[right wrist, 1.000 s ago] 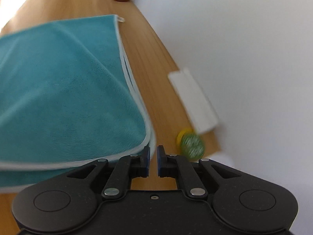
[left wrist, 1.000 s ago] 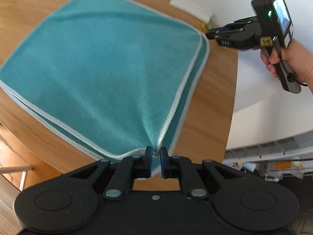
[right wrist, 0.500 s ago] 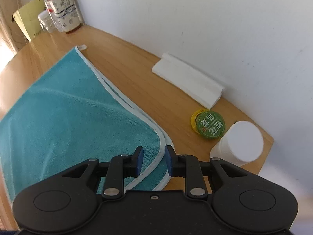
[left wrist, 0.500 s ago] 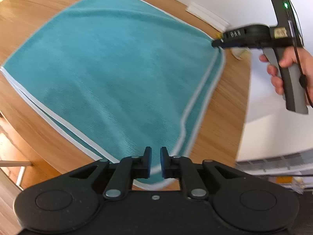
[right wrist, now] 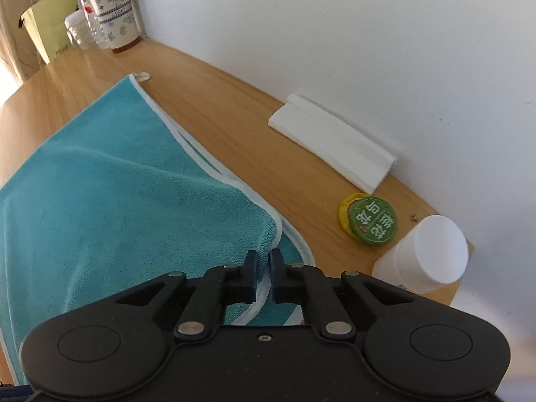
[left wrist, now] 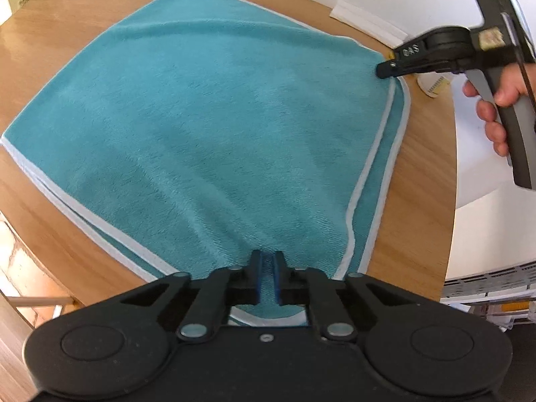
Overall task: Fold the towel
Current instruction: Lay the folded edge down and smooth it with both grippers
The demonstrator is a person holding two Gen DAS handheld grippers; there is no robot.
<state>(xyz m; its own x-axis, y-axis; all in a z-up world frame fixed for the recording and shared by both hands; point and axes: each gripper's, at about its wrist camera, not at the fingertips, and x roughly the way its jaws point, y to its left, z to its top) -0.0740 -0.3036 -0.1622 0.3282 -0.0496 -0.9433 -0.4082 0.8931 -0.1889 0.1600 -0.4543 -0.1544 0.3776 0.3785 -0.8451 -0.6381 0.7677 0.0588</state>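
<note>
A teal towel (left wrist: pixel 207 127) with white trim lies folded double on the round wooden table (left wrist: pixel 67 16). My left gripper (left wrist: pixel 267 261) is shut on the towel's near edge, and creases in the cloth run toward its jaws. My right gripper (right wrist: pixel 263 258) is shut on the white-trimmed corner of the top layer of the towel (right wrist: pixel 117 207), which is raised a little off the layer beneath. In the left wrist view the right gripper (left wrist: pixel 385 67) sits at the towel's far right corner, held by a hand (left wrist: pixel 502 100).
Against the wall lie a white folded strip (right wrist: pixel 331 144), a green-lidded tin (right wrist: pixel 370 222) and a white bottle (right wrist: pixel 428 254), all close to the right gripper. Jars (right wrist: pixel 114 10) and a yellow bag (right wrist: pixel 50 26) stand at the far end. The table's edge (left wrist: pixel 449 201) curves along the right.
The right gripper came down from the air to the towel's far right corner, opened, and is now shut on it. The left gripper moved forward over the near edge.
</note>
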